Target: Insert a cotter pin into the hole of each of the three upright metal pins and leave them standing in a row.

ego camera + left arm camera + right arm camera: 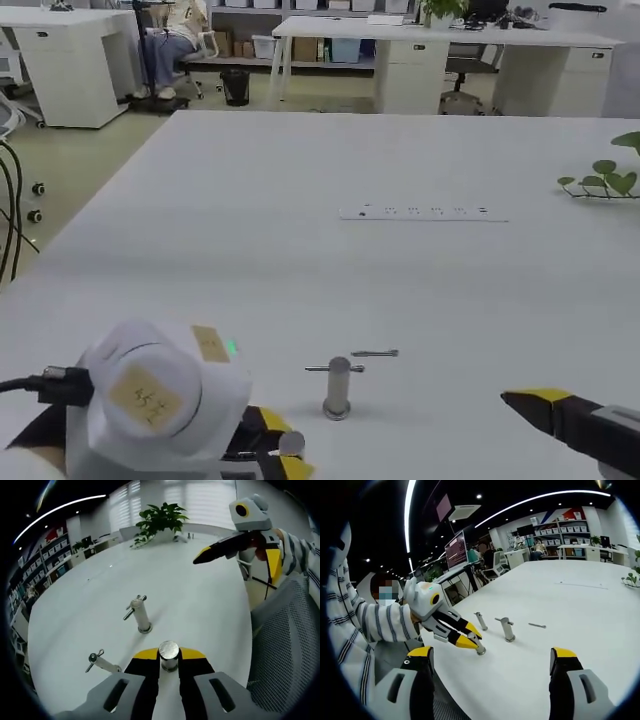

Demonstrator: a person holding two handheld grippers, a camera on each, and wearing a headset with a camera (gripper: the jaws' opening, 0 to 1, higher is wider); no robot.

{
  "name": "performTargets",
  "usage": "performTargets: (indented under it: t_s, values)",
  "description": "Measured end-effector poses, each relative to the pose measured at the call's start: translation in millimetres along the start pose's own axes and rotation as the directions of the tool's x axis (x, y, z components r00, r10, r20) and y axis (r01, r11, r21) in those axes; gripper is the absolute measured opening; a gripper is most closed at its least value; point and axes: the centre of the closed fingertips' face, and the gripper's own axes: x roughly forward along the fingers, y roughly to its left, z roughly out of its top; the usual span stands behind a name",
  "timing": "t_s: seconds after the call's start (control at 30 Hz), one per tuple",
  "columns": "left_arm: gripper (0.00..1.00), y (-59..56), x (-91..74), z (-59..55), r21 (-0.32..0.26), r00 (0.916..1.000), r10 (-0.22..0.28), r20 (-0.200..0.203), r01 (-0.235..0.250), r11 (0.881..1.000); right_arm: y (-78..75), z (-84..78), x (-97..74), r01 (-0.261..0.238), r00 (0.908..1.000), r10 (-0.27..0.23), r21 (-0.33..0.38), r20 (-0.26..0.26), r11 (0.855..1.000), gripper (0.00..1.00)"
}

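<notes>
My left gripper point(169, 656) is shut on a bare metal pin point(169, 649) that stands on the white table near its front edge; in the head view that gripper point(284, 444) sits at the bottom left with the pin top point(291, 441) between its yellow tips. A second upright pin point(338, 386) point(141, 615) point(507, 629) has a cotter pin through it. A third pin point(103, 662) point(480, 621) also carries a cotter pin. One loose cotter pin point(375, 353) point(537, 625) lies flat beyond them. My right gripper point(492, 656) point(560, 415) hovers open to the right, holding nothing.
A white power strip point(425, 212) lies mid-table, and plant leaves point(605, 180) reach in at the right edge. A mesh chair point(285, 645) stands by the near table edge. Desks and shelves fill the room beyond.
</notes>
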Motion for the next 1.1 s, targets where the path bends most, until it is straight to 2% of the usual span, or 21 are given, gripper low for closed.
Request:
performTargets:
  t_s: [0.17, 0.23, 0.27, 0.37, 0.47, 0.53, 0.6, 0.67, 0.73, 0.77, 0.83, 0.9, 1.0, 1.1]
  values:
    - [0.11, -0.7, 0.9, -2.1, 0.05, 0.9997, 0.024, -0.006, -0.024, 0.998, -0.3, 0.5, -0.1, -0.001, 1.0, 0.001, -0.004, -0.002, 1.0, 0.95]
    - [0.12, -0.5, 1.9, -7.7, 0.128, 0.9986, 0.031, -0.042, -0.026, 0.991, -0.5, 1.7, -0.1, -0.001, 1.0, 0.001, -0.005, 0.001, 1.0, 0.95]
    - [0.15, -2.5, 4.1, -10.0, 0.1, 0.9983, 0.029, -0.05, -0.024, 0.995, -0.6, 2.2, 0.0, -0.002, 1.0, 0.002, -0.005, 0.002, 1.0, 0.95]
    - [0.28, -4.9, 3.3, -9.4, 0.094, 0.9992, 0.019, -0.034, -0.016, 0.995, -0.8, 2.5, 0.1, -0.004, 1.0, 0.004, -0.005, 0.001, 1.0, 0.95]
    - [0.34, -8.8, -0.5, -8.6, 0.071, 0.9998, -0.002, -0.021, 0.004, 0.997, -0.5, 3.5, -0.2, -0.007, 1.0, 0.007, 0.004, 0.005, 1.0, 0.95]
    - [0.38, -11.2, -2.6, -6.8, 0.064, 0.9998, -0.016, 0.008, 0.016, 0.998, 0.9, 5.8, -0.4, -0.017, 0.9997, 0.017, 0.013, 0.016, 1.0, 0.94]
    - [0.46, -9.4, -5.2, 2.8, 0.034, 0.9962, -0.001, 0.088, -0.002, 0.999, 1.5, 7.7, -0.3, -0.022, 0.9995, 0.021, 0.015, 0.022, 1.0, 0.94]
    - [0.52, -14.2, -9.7, 2.5, -0.038, 0.9947, -0.03, 0.099, 0.034, 0.999, 1.7, 9.2, 0.0, -0.024, 0.9995, 0.024, 0.006, 0.022, 1.0, 0.94]
    - [0.56, -10.8, -13.9, 3.8, -0.047, 0.993, -0.018, 0.117, 0.024, 0.999, 2.1, 10.4, 0.1, -0.03, 0.9992, 0.03, 0.006, 0.025, 1.0, 0.94]
    - [0.61, -9.2, -16.9, 8.3, -0.087, 0.9875, -0.01, 0.157, 0.023, 0.996, 2.4, 11.4, 0.2, -0.035, 0.9989, 0.035, 0.008, 0.03, 0.999, 0.94]
    - [0.67, -8.4, -24.0, 10.8, -0.135, 0.9811, -0.011, 0.193, 0.038, 0.99, 0.8, 13.1, -0.2, -0.028, 0.999, 0.027, 0.003, 0.034, 1.0, 0.92]
    - [0.7, -5.7, -32.5, 16.6, -0.146, 0.9689, 0.003, 0.247, 0.034, 0.989, -0.7, 15.7, -1.5, -0.019, 0.9992, 0.02, -0.02, 0.034, 1.0, 0.92]
    - [0.75, -4.7, -42.4, 13.6, -0.162, 0.969, -0.002, 0.247, 0.043, 0.986, -4.0, 20.8, -3.6, -0.017, 0.999, 0.018, -0.025, 0.042, 1.0, 0.92]
    - [0.86, -4.7, -49.4, 10.8, -0.168, 0.97, -0.002, 0.243, 0.044, 0.985, -6.6, 25.0, -5.3, -0.017, 0.999, 0.019, -0.042, 0.041, 0.999, 0.91]
